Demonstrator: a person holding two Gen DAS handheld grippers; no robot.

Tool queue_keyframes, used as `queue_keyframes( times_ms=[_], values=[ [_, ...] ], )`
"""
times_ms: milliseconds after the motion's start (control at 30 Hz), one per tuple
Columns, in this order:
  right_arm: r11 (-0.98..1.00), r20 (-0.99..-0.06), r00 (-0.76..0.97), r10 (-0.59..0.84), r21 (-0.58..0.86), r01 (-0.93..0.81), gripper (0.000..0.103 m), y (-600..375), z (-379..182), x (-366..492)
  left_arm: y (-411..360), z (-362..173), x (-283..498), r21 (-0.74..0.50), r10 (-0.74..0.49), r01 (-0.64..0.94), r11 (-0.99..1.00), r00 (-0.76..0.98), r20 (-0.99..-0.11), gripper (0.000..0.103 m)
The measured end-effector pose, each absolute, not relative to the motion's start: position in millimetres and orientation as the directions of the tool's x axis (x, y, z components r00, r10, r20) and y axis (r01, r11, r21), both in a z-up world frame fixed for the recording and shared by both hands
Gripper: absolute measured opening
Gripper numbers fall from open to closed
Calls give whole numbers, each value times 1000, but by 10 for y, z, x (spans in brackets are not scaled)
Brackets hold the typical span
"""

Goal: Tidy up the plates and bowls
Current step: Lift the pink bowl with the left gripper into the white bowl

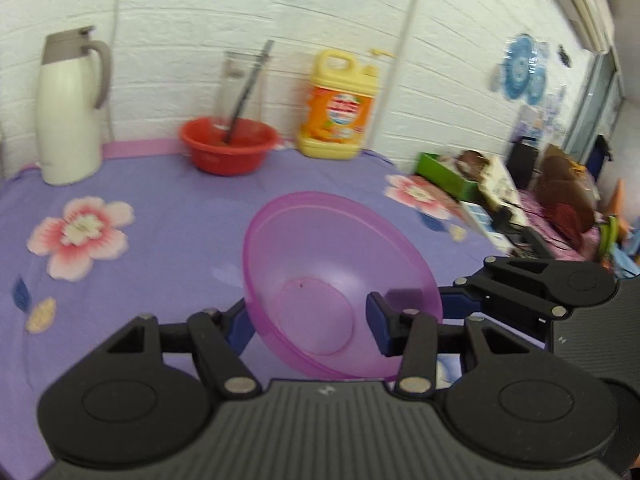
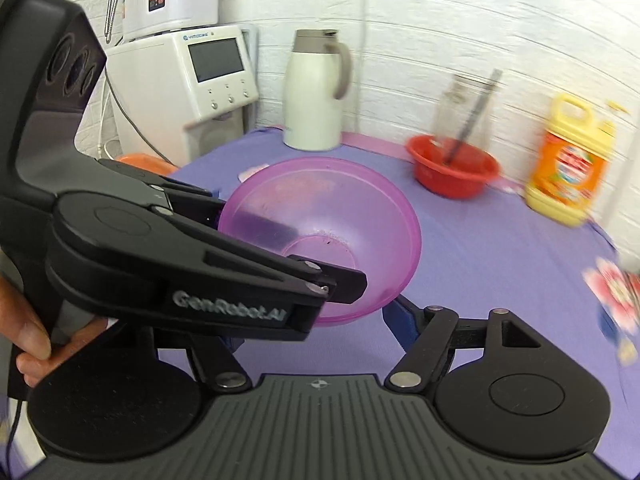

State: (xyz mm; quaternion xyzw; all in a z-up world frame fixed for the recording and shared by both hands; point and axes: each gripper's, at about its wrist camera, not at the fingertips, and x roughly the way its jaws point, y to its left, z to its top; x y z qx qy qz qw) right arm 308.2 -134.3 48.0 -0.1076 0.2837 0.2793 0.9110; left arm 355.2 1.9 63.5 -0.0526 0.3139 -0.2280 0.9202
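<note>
A translucent purple bowl (image 1: pixel 332 276) hangs tilted above the purple flowered tablecloth (image 1: pixel 160 232). My left gripper (image 1: pixel 308 324) is open, its fingers on either side of the bowl's lower part. The right gripper's fingers (image 1: pixel 452 300) clamp the bowl's right rim. In the right wrist view the bowl (image 2: pixel 340 216) sits ahead, and the left gripper's body (image 2: pixel 200 264) crosses in front of it. My right gripper (image 2: pixel 320 320) is partly hidden behind that body. A red bowl (image 1: pixel 228 144) with a utensil stands at the back.
A white thermos jug (image 1: pixel 68 108), a clear jar (image 1: pixel 240 80) and a yellow detergent bottle (image 1: pixel 340 108) line the white brick wall. Boxes and clutter (image 1: pixel 500 196) lie at the right. White appliances (image 2: pixel 180 72) stand at the table's left end.
</note>
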Motion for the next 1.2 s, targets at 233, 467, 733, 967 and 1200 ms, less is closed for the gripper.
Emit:
queue_keyframes(
  times_ms=[233, 467, 733, 967, 1200],
  values=[
    [863, -619, 688, 378, -34, -505, 103, -1925, 322, 2339, -627, 441, 2923, -277, -536, 474, 836, 600, -594, 48],
    [867, -638, 661, 395, 22, -497, 103, -2159, 134, 2114, -867, 231, 2727, -267, -517, 467, 843, 562, -646, 50],
    [888, -646, 653, 397, 90, -450, 103, -2463, 6, 1890, -671, 316, 2706, -249, -486, 433, 866, 614, -622, 73],
    [913, -581, 704, 409, 252, -322, 103, -2837, -90, 1587, -382, 482, 2615, -288, -449, 344, 894, 699, -556, 73],
    [896, -519, 744, 421, 367, -250, 103, -2887, -188, 1634, -312, 280, 2519, -327, -408, 257, 909, 704, -581, 74]
  ],
)
